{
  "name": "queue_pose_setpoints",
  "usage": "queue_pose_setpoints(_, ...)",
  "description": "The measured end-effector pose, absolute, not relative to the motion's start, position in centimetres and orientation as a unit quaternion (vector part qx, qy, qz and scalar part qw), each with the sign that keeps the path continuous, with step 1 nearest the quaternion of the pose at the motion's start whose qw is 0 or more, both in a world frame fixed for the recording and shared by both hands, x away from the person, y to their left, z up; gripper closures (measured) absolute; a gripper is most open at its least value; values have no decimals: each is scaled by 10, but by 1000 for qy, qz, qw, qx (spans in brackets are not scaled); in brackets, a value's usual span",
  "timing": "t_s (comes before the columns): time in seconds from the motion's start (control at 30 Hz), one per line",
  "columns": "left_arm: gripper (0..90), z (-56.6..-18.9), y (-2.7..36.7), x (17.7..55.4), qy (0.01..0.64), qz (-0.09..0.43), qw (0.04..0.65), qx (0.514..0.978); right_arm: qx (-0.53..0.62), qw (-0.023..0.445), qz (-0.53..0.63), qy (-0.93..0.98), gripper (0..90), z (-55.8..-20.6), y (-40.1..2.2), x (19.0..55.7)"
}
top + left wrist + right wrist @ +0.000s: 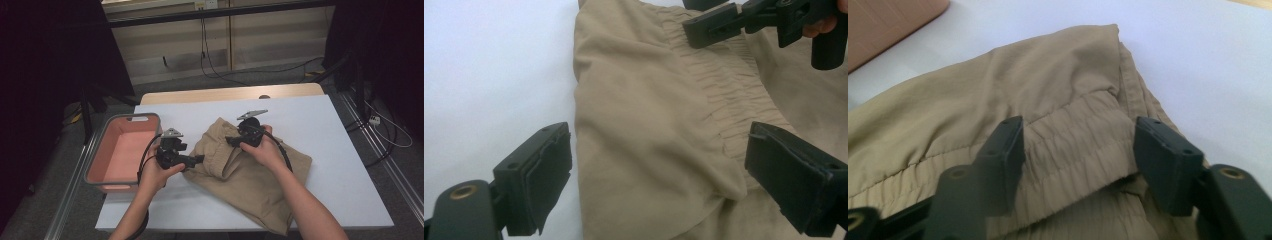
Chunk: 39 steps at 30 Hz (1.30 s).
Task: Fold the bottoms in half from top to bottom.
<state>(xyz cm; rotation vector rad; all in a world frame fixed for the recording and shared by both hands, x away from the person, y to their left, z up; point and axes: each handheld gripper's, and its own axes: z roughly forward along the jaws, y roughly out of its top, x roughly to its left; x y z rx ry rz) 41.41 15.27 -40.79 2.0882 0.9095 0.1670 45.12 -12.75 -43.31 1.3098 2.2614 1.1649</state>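
Straddling the tan trousers' (998, 90) elastic waistband, right gripper (1078, 150) jaws apart, pads off cloth, left gripper (659, 170) jaws wide over the folded edge, lower trouser legs cut off.

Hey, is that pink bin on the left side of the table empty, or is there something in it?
Empty, as far as it shows. The high view shows the pink bin with a bare floor; the khaki garment lies outside it on the table.

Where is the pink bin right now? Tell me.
In the high view the pink bin sits at the table's left edge, just left of the left tongs and the khaki trousers.
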Motion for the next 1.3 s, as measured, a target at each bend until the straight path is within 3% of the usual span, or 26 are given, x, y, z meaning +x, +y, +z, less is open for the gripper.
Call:
queue_pose_setpoints(0.07,116,-408,152,414,363,68,415,832,449,146,398,787,636,-433,-131,449)
queue_pose_setpoints(0.13,115,-407,152,414,362,70,417,831,444,146,395,791,718,-435,-135,447)
queue_pose_setpoints(0.2,116,-406,153,414,357,68,413,835,436,131,401,795,900,-436,-138,446)
queue_pose_setpoints(0.27,116,-406,153,414,361,68,415,832,434,126,412,791,895,-436,-140,444)
queue_pose_setpoints(0.3,116,-406,153,414,361,70,416,832,437,135,406,791,851,-435,-139,443)
queue_pose_setpoints(0.4,116,-405,153,414,358,69,414,834,432,180,400,788,635,-430,-137,443)
queue_pose_setpoints(0.5,117,-406,152,413,359,70,416,832,433,196,408,779,438,-424,-134,452)
queue_pose_setpoints(0.67,117,-406,153,414,358,67,414,835,437,185,386,791,343,-433,-124,462)
queue_pose_setpoints(0.73,118,-406,153,415,362,68,417,831,443,173,370,798,359,-444,-121,464)
queue_pose_setpoints(0.77,118,-406,154,415,359,72,415,833,442,159,381,796,453,-449,-121,463)
queue_pose_setpoints(0.83,118,-405,154,415,363,70,418,830,444,155,384,795,474,-450,-121,463)
queue_pose_setpoints(0.9,118,-405,155,415,364,71,419,829,441,155,381,798,602,-449,-123,462)
queue_pose_setpoints(0.93,119,-406,154,415,364,72,420,828,437,155,375,803,735,-447,-125,461)
queue_pose_setpoints(1.07,120,-404,154,414,362,72,419,829,428,168,368,808,795,-441,-124,458)
queue_pose_setpoints(1.3,122,-401,153,414,359,77,428,826,419,181,387,801,796,-418,-136,443)
